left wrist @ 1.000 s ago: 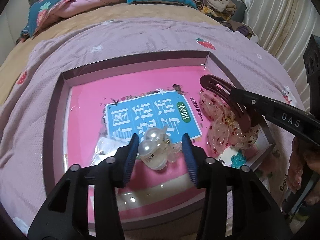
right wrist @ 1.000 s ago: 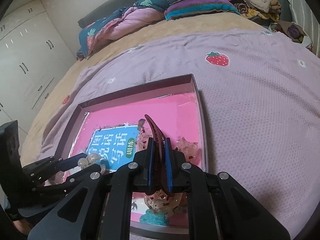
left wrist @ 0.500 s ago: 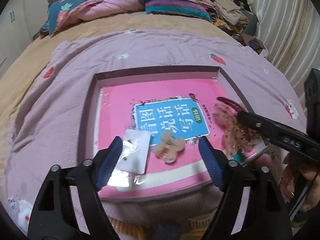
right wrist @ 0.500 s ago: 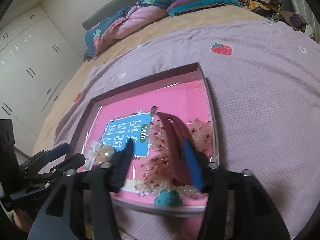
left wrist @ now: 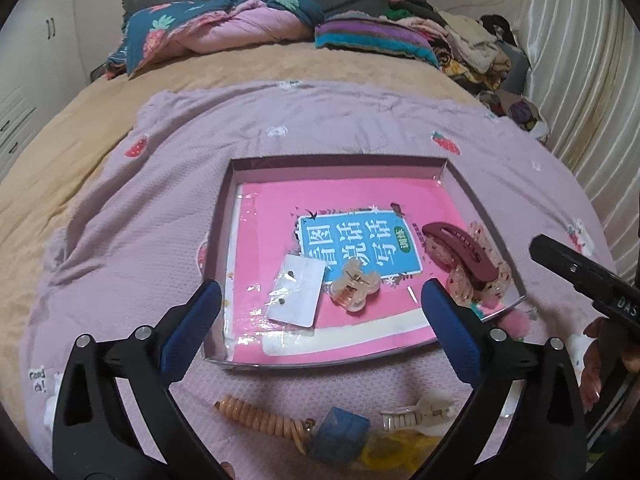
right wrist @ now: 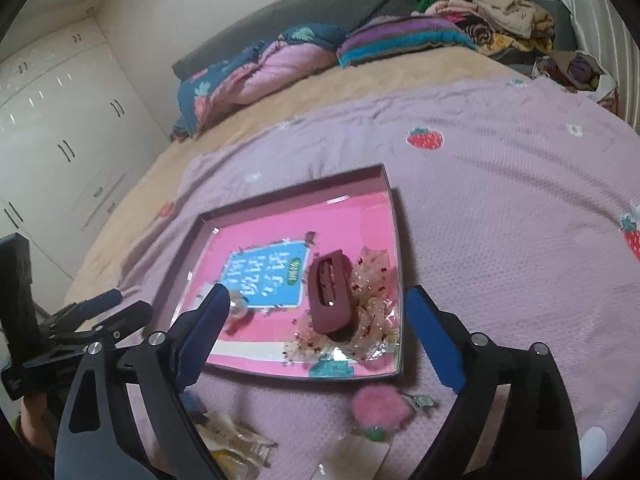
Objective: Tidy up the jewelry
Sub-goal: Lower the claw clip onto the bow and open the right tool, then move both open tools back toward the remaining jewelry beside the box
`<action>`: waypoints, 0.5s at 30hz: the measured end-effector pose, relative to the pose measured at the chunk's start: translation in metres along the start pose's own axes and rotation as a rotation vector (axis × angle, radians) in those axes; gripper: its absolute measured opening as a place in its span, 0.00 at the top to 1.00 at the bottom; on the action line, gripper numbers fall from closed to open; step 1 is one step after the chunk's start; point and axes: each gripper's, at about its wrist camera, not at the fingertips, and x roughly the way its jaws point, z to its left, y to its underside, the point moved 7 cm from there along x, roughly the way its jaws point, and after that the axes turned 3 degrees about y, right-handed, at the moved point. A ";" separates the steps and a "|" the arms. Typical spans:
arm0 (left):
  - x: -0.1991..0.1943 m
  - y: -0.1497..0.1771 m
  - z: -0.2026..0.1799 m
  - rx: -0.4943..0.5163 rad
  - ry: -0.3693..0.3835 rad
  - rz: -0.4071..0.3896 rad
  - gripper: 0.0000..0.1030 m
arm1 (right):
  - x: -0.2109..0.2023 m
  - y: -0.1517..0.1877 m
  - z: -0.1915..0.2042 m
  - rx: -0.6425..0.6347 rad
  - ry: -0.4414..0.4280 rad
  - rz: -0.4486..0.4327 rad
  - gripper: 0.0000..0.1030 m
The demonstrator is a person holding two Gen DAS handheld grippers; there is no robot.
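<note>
A shallow mauve box [left wrist: 340,162] on the bed holds a pink book. On the book lie a beige claw clip [left wrist: 354,286], a white earring card [left wrist: 298,294], and a maroon hair clip [left wrist: 460,254] on top of clear glittery bows [left wrist: 486,284]. My left gripper [left wrist: 320,294] hovers above the box's near edge, jaws opening, nothing between them. My right gripper [right wrist: 318,298] hangs above the maroon hair clip [right wrist: 330,300], its jaws opening and apart from the clip. The box rim [right wrist: 296,190] also shows in the right wrist view.
On the lilac strawberry bedspread in front of the box lie an orange spiral hair tie [left wrist: 256,416], a blue cube [left wrist: 344,434], a pale claw clip [left wrist: 420,412], a pink pompom [right wrist: 380,404] and plastic packets [right wrist: 236,440]. Quilts and clothes are piled at the head of the bed.
Both grippers let go and opened wide: the left released the beige claw clip, the right the maroon hair clip. Both pulled back and up from the box.
</note>
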 end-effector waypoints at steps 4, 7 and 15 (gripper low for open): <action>-0.016 -0.005 0.005 -0.014 -0.016 -0.034 0.09 | -0.021 -0.007 0.003 0.001 -0.006 -0.040 0.09; -0.030 -0.008 0.009 -0.023 -0.028 -0.062 0.09 | -0.038 -0.012 0.005 -0.005 -0.002 -0.068 0.08; -0.068 -0.012 0.018 -0.039 -0.050 -0.138 0.09 | -0.083 -0.022 0.020 -0.056 0.004 -0.149 0.07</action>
